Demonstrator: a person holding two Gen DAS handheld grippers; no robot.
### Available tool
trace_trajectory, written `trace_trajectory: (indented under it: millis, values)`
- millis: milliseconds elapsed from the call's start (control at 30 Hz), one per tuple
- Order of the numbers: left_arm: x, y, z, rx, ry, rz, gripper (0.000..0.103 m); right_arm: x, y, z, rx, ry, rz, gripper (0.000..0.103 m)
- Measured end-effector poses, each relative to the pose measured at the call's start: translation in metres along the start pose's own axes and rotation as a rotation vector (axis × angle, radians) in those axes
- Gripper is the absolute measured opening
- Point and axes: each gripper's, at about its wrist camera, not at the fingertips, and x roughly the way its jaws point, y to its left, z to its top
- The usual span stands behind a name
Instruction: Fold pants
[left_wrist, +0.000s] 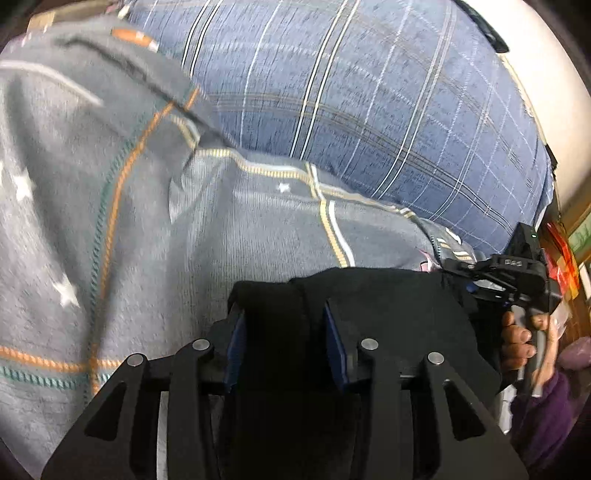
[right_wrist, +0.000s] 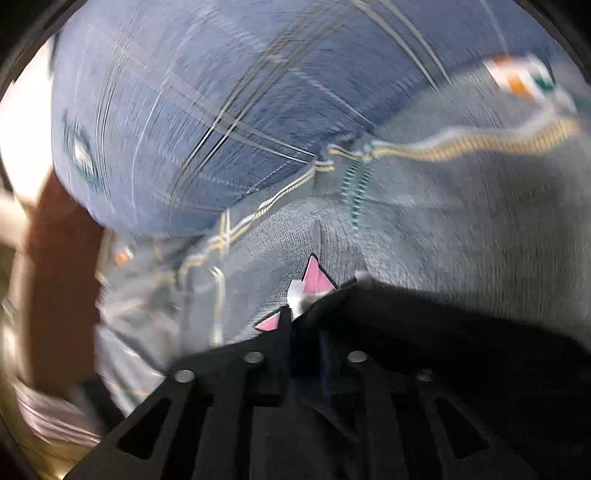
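Note:
The black pants (left_wrist: 388, 306) hang over my left gripper (left_wrist: 284, 314), whose blue-padded fingers (left_wrist: 334, 332) stand apart with black cloth bunched between them. The cloth stretches right to my right gripper (left_wrist: 491, 277), held in a hand at the right edge. In the blurred right wrist view the pants (right_wrist: 443, 332) cover my right gripper (right_wrist: 314, 321), whose fingers are close together on the black cloth next to a pink and white tag (right_wrist: 314, 282).
A grey blanket with stars and orange stripes (left_wrist: 110, 221) covers the bed. A blue checked pillow (left_wrist: 369, 92) lies behind it; it also shows in the right wrist view (right_wrist: 203, 129). A white wall (left_wrist: 554, 92) and cluttered things (left_wrist: 565, 266) are at right.

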Motion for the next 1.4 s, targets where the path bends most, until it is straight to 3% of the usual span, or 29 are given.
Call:
trace_trajectory:
  millis: [100,167,200,333,467,600,833,867,900,933,967,1000,1200,1333,1400]
  values:
    - [-0.003,0.001,-0.001,0.0,-0.013,0.009,0.041,-0.05,-0.002,-0.009,-0.055,-0.115,-0.035,0.04]
    - [-0.004,0.006,-0.003,-0.021,-0.019,0.002,0.041,-0.098,-0.01,-0.018,-0.069,-0.194,-0.04,0.042]
    - [-0.006,0.007,-0.004,-0.023,-0.023,0.002,0.041,-0.124,-0.015,-0.024,-0.08,-0.242,-0.061,0.043]
    - [-0.008,0.003,-0.005,-0.008,-0.041,0.008,0.041,-0.221,-0.046,-0.055,-0.1,-0.402,-0.201,0.061]
    - [-0.008,0.004,-0.006,-0.016,-0.047,0.004,0.041,-0.284,-0.091,-0.085,-0.016,-0.464,-0.291,0.064]
    - [-0.011,0.006,-0.007,-0.018,-0.067,0.004,0.04,-0.288,-0.122,-0.094,0.056,-0.433,-0.264,0.064]
    - [-0.007,0.004,-0.007,0.001,-0.067,0.016,0.04,-0.216,-0.131,-0.074,0.035,-0.337,-0.303,0.064]
    - [-0.007,0.004,-0.006,-0.003,-0.065,0.014,0.04,-0.21,-0.13,-0.072,0.024,-0.329,-0.307,0.061]
    - [-0.007,0.005,-0.005,-0.007,-0.064,0.012,0.04,-0.205,-0.127,-0.072,0.001,-0.321,-0.32,0.047]
    - [-0.007,0.005,-0.004,-0.007,-0.065,0.011,0.04,-0.201,-0.121,-0.071,-0.032,-0.314,-0.363,0.026]
    - [-0.007,0.005,-0.004,-0.006,-0.064,0.009,0.04,-0.199,-0.113,-0.071,-0.077,-0.308,-0.441,0.013]
    - [-0.007,0.005,-0.003,-0.006,-0.063,0.007,0.04,-0.2,-0.107,-0.071,-0.099,-0.314,-0.476,0.008]
    - [-0.007,0.006,-0.001,-0.007,-0.061,0.009,0.04,-0.257,-0.061,-0.064,-0.178,-0.545,-0.453,0.007]
    - [-0.007,0.01,-0.001,-0.024,-0.063,0.012,0.04,-0.26,-0.051,-0.046,-0.166,-0.58,-0.476,0.007]
    - [-0.006,0.012,-0.001,-0.029,-0.063,0.028,0.04,-0.261,-0.057,-0.042,-0.129,-0.612,-0.496,0.0]
